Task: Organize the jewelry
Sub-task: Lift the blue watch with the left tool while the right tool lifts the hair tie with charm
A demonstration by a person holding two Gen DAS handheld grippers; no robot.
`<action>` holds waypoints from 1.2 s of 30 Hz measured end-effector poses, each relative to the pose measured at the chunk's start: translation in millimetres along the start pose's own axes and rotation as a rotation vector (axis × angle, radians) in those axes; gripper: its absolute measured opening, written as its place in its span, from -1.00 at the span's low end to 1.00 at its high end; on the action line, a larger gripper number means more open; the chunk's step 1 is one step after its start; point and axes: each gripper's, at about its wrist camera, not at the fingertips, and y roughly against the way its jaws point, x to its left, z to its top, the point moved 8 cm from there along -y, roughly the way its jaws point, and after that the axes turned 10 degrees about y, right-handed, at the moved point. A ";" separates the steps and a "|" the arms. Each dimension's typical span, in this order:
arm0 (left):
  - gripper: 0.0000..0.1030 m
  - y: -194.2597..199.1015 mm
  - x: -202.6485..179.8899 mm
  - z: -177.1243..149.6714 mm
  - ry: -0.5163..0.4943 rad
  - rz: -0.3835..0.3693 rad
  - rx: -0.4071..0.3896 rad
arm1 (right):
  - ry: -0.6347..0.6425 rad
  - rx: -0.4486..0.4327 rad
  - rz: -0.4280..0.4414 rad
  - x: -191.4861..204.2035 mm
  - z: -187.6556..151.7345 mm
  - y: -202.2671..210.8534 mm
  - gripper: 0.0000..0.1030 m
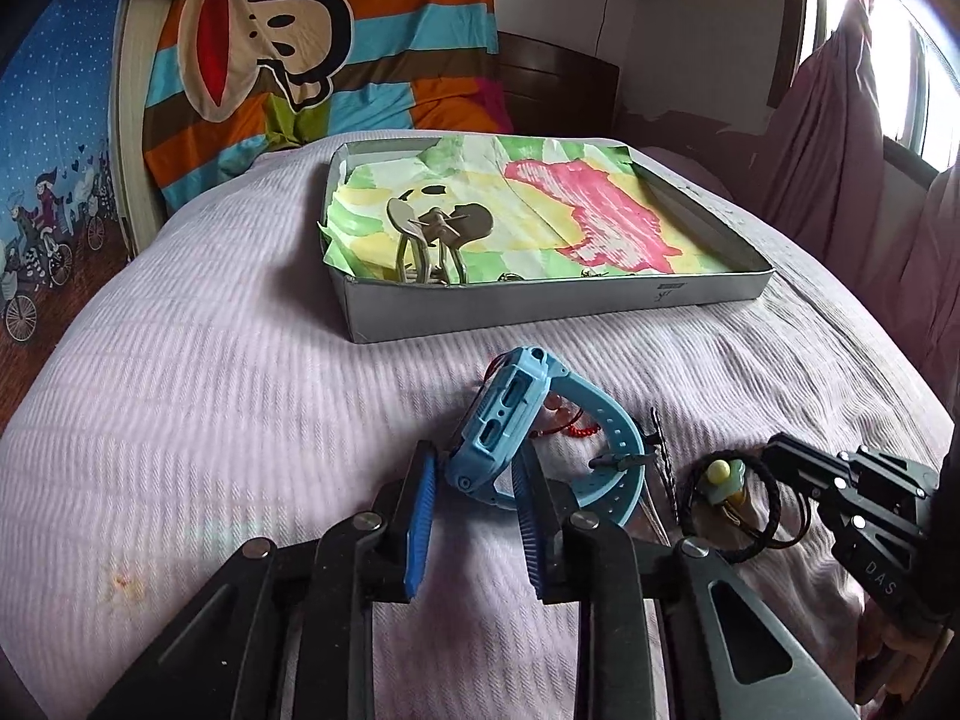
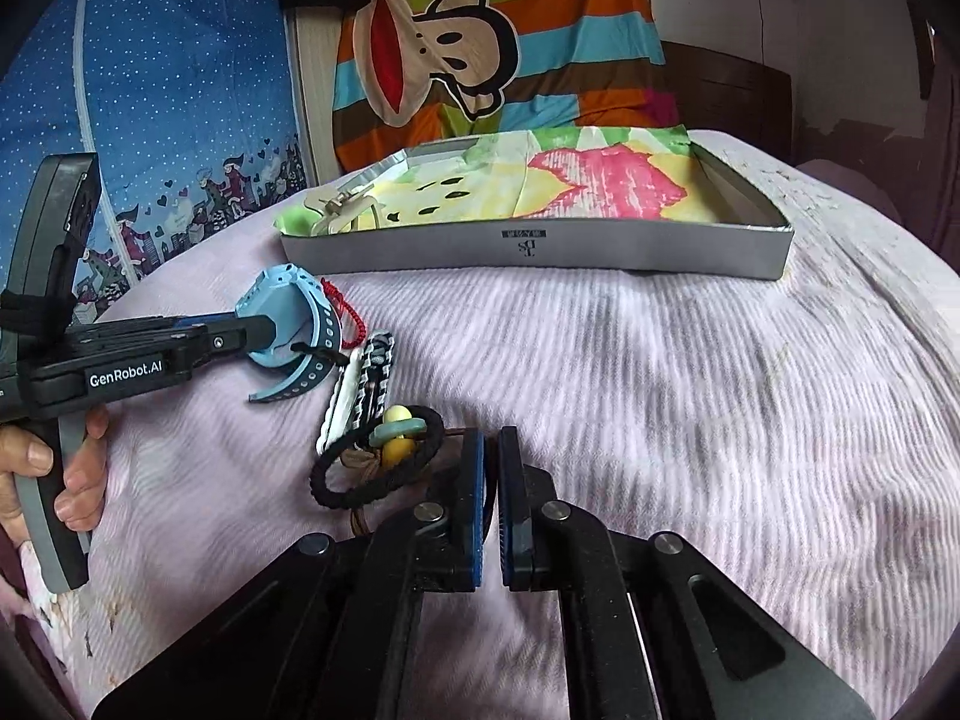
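Pale lilac ribbed bedspread (image 2: pixel 600 372) covers the whole work surface, with a broad bare stretch on the right side between the jewelry pile and the grey shallow box (image 2: pixel 540 252). That box sits further back, lined with bright printed paper; a metal hair claw (image 1: pixel 429 240) lies in its left corner, the rest of its floor unoccupied.

Near the front, the left gripper (image 1: pixel 474 480) points downward at a slant, its blue-padded jaws closed against the body of a light blue watch (image 1: pixel 510 426), which stands tilted on the bedspread with its strap curling to the right. A red cord (image 1: pixel 579 429) lies just behind it. A hand (image 2: pixel 54 480) wraps the gripper's handle in the right wrist view.

Just beside the watch lie a striped hair clip (image 2: pixel 372 372) and a black hair tie (image 2: pixel 372 468) with a yellow bead. The right gripper (image 2: pixel 492 480) slants down next to the hair tie, jaws pressed together; whether it pinches the tie's edge I cannot tell.
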 end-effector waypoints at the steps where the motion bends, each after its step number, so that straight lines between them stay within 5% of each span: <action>1: -0.55 0.7 -0.2 -0.6 0.000 -0.006 -0.001 | 0.010 -0.011 -0.014 -1.3 3.0 2.5 -0.92; 15: -0.56 8.6 -3.6 -11.1 0.006 -0.062 -0.023 | 0.091 -0.116 -0.120 -14.1 44.2 36.8 -0.92; 27: -0.57 18.6 11.0 -11.9 0.091 -0.073 -0.043 | 0.189 -0.131 -0.076 29.1 58.0 33.3 -0.92; 36: -0.57 24.5 1.4 0.9 0.072 -0.066 -0.060 | 0.170 -0.151 -0.070 24.0 67.0 35.3 -0.92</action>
